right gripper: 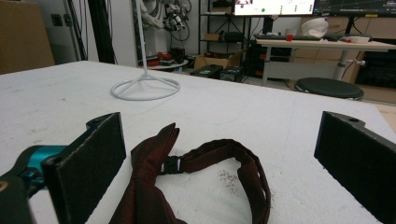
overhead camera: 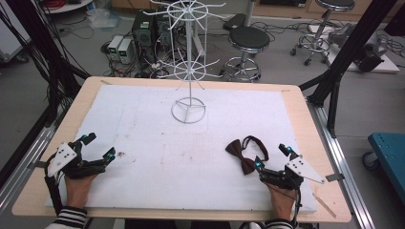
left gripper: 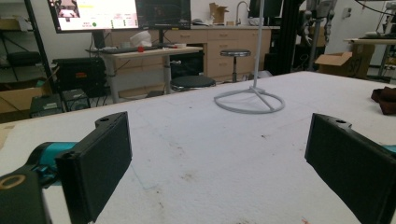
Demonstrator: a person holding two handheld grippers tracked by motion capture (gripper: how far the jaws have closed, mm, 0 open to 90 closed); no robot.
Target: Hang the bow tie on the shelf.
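Note:
A dark red bow tie [overhead camera: 241, 153] with its strap looped lies on the white mat [overhead camera: 157, 143] at the front right. My right gripper [overhead camera: 272, 157] rests open just in front of it. In the right gripper view the bow tie [right gripper: 147, 179] lies between the spread jaws, nearer the left one, and the strap [right gripper: 254, 175] curls across the gap. My left gripper [overhead camera: 99, 146] rests open at the front left with nothing between its fingers [left gripper: 100, 158]. A white wire rack [overhead camera: 189, 71] with hooked arms stands at the back middle on a ring base [left gripper: 250, 100].
The mat covers most of a wooden table [overhead camera: 305, 119]. Black frame posts [overhead camera: 351, 43] stand at both sides. Behind the table are stools [overhead camera: 248, 40], computers [overhead camera: 143, 31] and cables on the floor. A blue cart [overhead camera: 389, 152] stands to the right.

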